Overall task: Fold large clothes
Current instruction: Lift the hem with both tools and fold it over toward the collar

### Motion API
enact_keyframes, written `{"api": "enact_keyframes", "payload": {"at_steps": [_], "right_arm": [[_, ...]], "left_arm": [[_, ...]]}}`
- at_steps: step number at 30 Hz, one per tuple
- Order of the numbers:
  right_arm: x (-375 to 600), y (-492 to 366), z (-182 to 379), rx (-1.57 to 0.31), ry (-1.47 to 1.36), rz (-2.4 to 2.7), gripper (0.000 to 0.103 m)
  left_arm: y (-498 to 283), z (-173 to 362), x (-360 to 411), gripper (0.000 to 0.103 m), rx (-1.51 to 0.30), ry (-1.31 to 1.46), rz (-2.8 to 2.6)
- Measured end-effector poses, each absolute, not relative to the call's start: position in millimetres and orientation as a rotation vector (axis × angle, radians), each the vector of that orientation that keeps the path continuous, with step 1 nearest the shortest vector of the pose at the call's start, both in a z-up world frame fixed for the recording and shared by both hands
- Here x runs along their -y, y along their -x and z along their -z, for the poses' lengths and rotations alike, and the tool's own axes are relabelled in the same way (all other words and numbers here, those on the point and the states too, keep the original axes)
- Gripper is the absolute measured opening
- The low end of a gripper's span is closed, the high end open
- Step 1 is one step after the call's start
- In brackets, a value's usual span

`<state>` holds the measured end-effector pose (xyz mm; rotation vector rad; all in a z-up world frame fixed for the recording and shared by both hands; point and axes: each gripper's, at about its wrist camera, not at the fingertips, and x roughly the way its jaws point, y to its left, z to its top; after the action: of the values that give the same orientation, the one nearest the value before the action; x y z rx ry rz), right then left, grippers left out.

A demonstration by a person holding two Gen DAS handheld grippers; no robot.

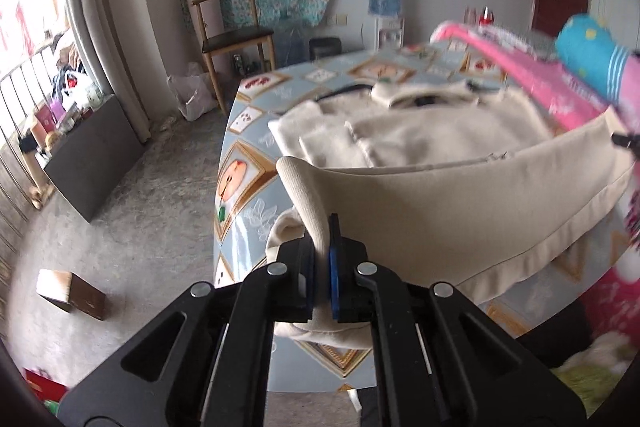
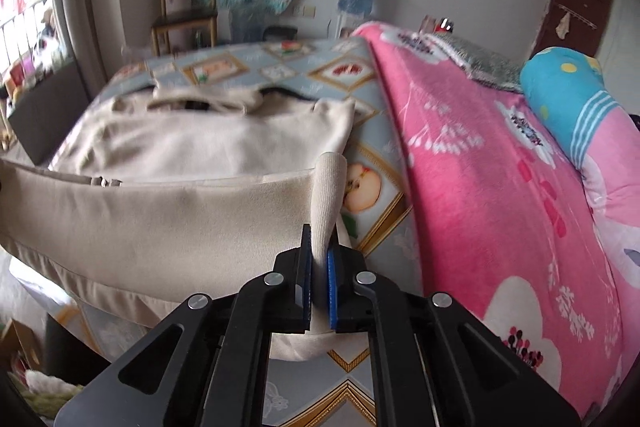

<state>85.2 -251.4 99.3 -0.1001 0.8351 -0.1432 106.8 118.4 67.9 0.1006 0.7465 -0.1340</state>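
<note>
A large cream jacket [image 1: 420, 135] lies on a bed covered by a patterned sheet [image 1: 240, 171], collar at the far end. Its near hem is lifted off the bed and hangs stretched between both grippers. My left gripper [image 1: 322, 239] is shut on the hem's left corner, a fold of cream cloth standing up between the blue pads. In the right wrist view the same jacket [image 2: 208, 139] spreads to the left, and my right gripper [image 2: 319, 247] is shut on the hem's right corner. The raised hem [image 2: 160, 215] sags a little in the middle.
A pink blanket [image 2: 500, 187] and a blue-and-pink pillow [image 2: 568, 95] cover the bed's right side. A wooden chair [image 1: 232, 39], a water dispenser [image 1: 386, 7] and a plastic bag [image 1: 192, 95] stand beyond the bed's far left. A small box [image 1: 72, 293] lies on the floor.
</note>
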Motion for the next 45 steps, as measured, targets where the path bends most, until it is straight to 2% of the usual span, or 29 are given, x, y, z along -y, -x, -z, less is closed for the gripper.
{"api": "enact_keyframes", "payload": {"at_steps": [7, 15, 20, 24, 25, 26, 27, 28, 29, 33, 37, 41, 45], "right_arm": [[258, -137, -126, -0.742, 0.15, 0.133, 0.006], [279, -290, -125, -0.745, 0.11, 0.077, 0.006], [281, -373, -73, -0.844, 0.128, 0.089, 0.006], [293, -422, 2, -1.057, 0.102, 0.089, 0.006], [298, -427, 10, -1.083, 0.092, 0.095, 0.01], [304, -429, 15, -1.094, 0.082, 0.106, 0.021], [310, -427, 13, -1.086, 0.071, 0.118, 0.028], [317, -425, 6, -1.071, 0.058, 0.133, 0.037], [324, -421, -3, -1.052, 0.045, 0.149, 0.043], [347, -377, -58, -0.923, 0.041, 0.238, 0.043], [337, -308, -91, -0.84, -0.033, 0.072, 0.043], [300, -242, -72, -0.886, -0.013, -0.128, 0.043], [293, -216, -10, -1.042, -0.027, -0.117, 0.036]], "left_arm": [[-151, -108, -122, 0.005, -0.656, -0.069, 0.18], [-296, -122, -117, 0.005, -0.669, -0.064, 0.209], [-402, -75, -101, 0.005, -0.801, -0.095, 0.177], [-454, 0, -89, 0.006, -0.991, -0.146, 0.151], [-460, 13, -89, 0.011, -1.036, -0.15, 0.144], [-463, 21, -92, 0.015, -1.058, -0.144, 0.134], [-464, 20, -98, 0.022, -1.05, -0.123, 0.121], [-464, 16, -106, 0.024, -1.041, -0.105, 0.103], [-462, 9, -114, 0.024, -1.026, -0.092, 0.075], [-440, -30, -145, 0.023, -0.944, -0.06, 0.018], [-386, -59, -158, 0.022, -0.897, -0.001, 0.128], [-326, -45, -138, 0.022, -0.94, 0.011, 0.239], [-297, 1, -137, 0.023, -1.027, 0.034, 0.202]]}}
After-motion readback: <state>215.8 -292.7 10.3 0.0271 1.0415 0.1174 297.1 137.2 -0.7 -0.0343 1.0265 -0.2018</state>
